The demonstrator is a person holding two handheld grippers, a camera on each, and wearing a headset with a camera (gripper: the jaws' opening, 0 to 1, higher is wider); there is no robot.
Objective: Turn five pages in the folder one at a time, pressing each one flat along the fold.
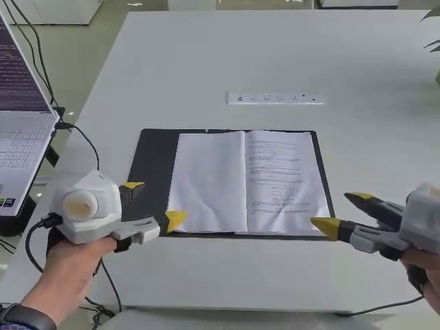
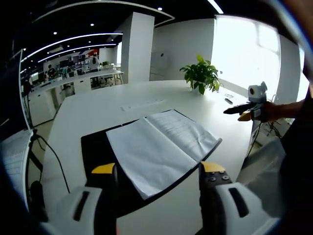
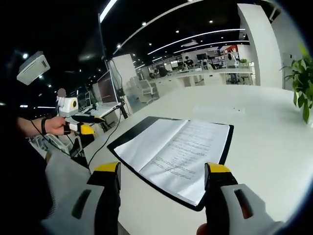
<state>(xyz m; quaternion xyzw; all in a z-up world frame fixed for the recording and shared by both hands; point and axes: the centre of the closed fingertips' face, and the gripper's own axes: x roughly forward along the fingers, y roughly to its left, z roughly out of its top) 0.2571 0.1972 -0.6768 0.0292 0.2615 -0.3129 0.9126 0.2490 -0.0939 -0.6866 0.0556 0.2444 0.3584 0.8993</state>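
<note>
Lying open on the white worktop [image 1: 220, 55], the black folder [image 1: 155, 179] is seen near the middle, a little towards the near edge, with its pages spread to either side of the fold [image 1: 245, 182]. A blank white page [image 1: 206, 182] is laid on the left and a page of printed text [image 1: 285, 182] on the right; a strip of bare black cover is left showing at the far left. The left gripper [image 1: 155, 203] is held in the left hand [image 1: 65, 265] at the near left corner of the folder, its yellow-tipped fingers [image 2: 103, 170] spread wide apart with nothing between them. In the head view one tip is seen over the left edge of the cover and the other by the near left corner of the blank page; whether either is touching cannot be told. The right gripper [image 1: 340, 212] is held in the right hand [image 1: 423, 265] at the near right, its fingers [image 3: 217, 170] likewise parted widely and closed on nothing, with the nearer tip just beside the near right corner of the folder. In each gripper view the folder is framed between that gripper's own fingers, and the other gripper is seen well apart across the pages. A white power strip [image 1: 275, 98] is set into the worktop beyond the far edge of the folder. An open laptop [image 1: 20, 137] is placed at the left edge, with a black cable [image 1: 82, 137] trailing from it towards the near side. A green potted plant [image 2: 201, 76] is seen at the far right of the worktop.
</note>
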